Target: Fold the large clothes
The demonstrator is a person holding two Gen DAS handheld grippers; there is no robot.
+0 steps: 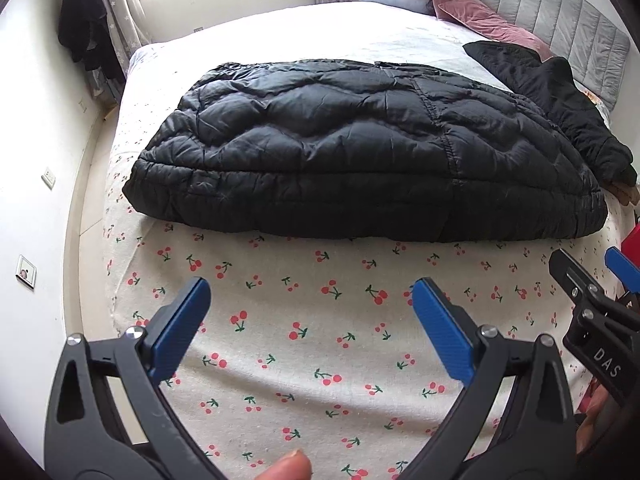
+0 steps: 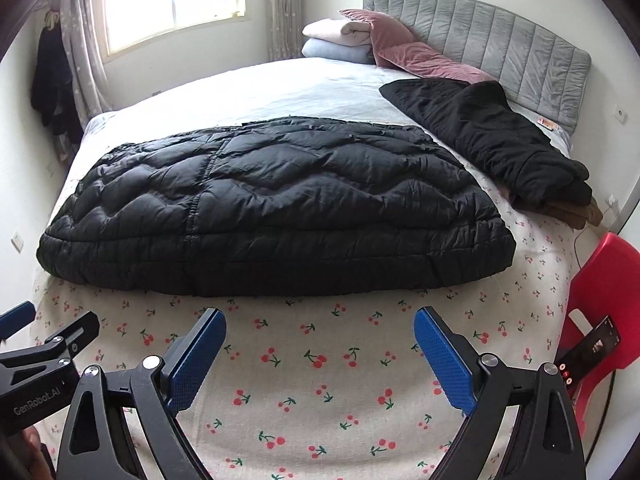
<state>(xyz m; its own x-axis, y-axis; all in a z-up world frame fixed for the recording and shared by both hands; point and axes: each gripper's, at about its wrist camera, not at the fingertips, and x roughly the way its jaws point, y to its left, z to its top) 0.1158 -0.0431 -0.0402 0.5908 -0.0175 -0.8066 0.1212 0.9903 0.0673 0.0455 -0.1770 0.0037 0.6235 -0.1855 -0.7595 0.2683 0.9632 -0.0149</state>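
A black quilted puffer jacket (image 1: 360,148) lies flat across the middle of the bed, its hem toward me; it also shows in the right wrist view (image 2: 276,208). My left gripper (image 1: 310,292) is open and empty above the cherry-print sheet, short of the hem. My right gripper (image 2: 320,322) is open and empty too, also short of the hem. The right gripper shows at the right edge of the left wrist view (image 1: 588,276). The left gripper shows at the left edge of the right wrist view (image 2: 44,328).
A second black garment (image 2: 492,140) lies at the right of the bed over something brown. Pink pillows (image 2: 404,48) and folded blankets (image 2: 336,40) sit by the grey headboard (image 2: 500,36). A red chair (image 2: 600,300) with a phone stands at the right. Dark clothes (image 1: 80,28) hang on the left wall.
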